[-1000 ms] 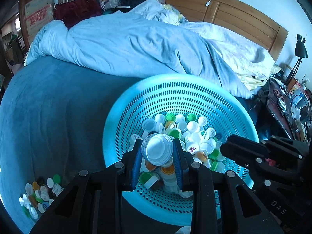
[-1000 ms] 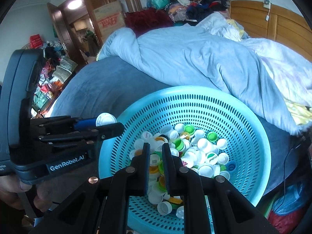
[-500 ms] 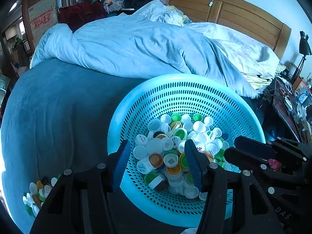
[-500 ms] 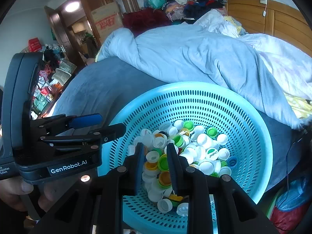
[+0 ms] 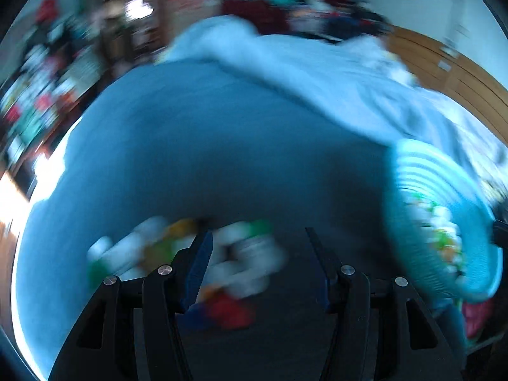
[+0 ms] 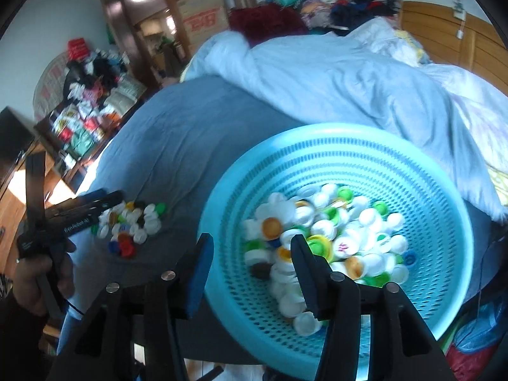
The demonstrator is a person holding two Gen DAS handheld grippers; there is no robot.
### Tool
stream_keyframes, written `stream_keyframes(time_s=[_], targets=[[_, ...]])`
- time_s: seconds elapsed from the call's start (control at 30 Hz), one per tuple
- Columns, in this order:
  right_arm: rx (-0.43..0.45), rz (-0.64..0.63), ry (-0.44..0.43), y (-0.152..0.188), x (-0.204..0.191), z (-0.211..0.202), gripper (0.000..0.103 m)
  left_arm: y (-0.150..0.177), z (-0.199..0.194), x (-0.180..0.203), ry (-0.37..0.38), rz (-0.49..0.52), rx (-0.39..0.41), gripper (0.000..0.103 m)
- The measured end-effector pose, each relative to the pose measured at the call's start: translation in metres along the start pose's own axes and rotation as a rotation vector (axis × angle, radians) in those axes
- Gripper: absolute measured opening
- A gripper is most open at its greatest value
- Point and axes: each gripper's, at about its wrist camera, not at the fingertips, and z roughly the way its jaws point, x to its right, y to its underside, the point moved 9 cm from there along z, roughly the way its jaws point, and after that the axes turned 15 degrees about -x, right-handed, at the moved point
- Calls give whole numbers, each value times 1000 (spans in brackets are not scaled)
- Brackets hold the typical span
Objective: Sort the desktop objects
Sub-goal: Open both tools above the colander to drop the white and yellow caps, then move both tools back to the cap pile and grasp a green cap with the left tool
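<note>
A turquoise perforated basket [image 6: 438, 190] on the blue bed holds several bottle caps [image 6: 320, 225], mostly white, green and orange. My right gripper [image 6: 252, 247] is open and empty over the basket's near left rim. A loose pile of caps [image 6: 133, 222] lies on the bedcover left of the basket. My left gripper [image 5: 257, 241] is open and empty just above that pile [image 5: 241, 263]; its view is motion-blurred. The left gripper also shows in the right wrist view [image 6: 95, 203], beside the pile. The basket sits at the right in the left wrist view [image 5: 412, 171].
A rumpled light-blue duvet [image 6: 333, 73] lies behind the basket. A wooden headboard [image 6: 444, 28] is at the back right. Cluttered shelves [image 6: 85, 114] and a doorway stand at the left, past the bed's edge.
My left gripper let the white cap go into the basket, opened, then swung left to the loose pile. My right gripper opened from shut and stayed over the basket.
</note>
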Motion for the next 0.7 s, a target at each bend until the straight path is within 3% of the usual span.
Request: stream_keyframes(time_s=[0.1, 0.23, 0.37, 0.57, 0.7], targets=[[-26, -27, -5, 1, -16, 12, 60, 26, 12, -84, -51, -144, -11, 51], [-73, -70, -1, 4, -39, 30, 60, 46, 26, -147, -5, -293, -17, 51], [-114, -119, 7, 6, -66, 46, 60, 47, 47, -167, 49, -335, -23, 51], [-149, -177, 28, 10, -97, 57, 61, 46, 76, -180, 66, -331, -62, 51], [-176, -204, 38, 12, -113, 65, 61, 38, 83, -186, 77, -341, -42, 51]])
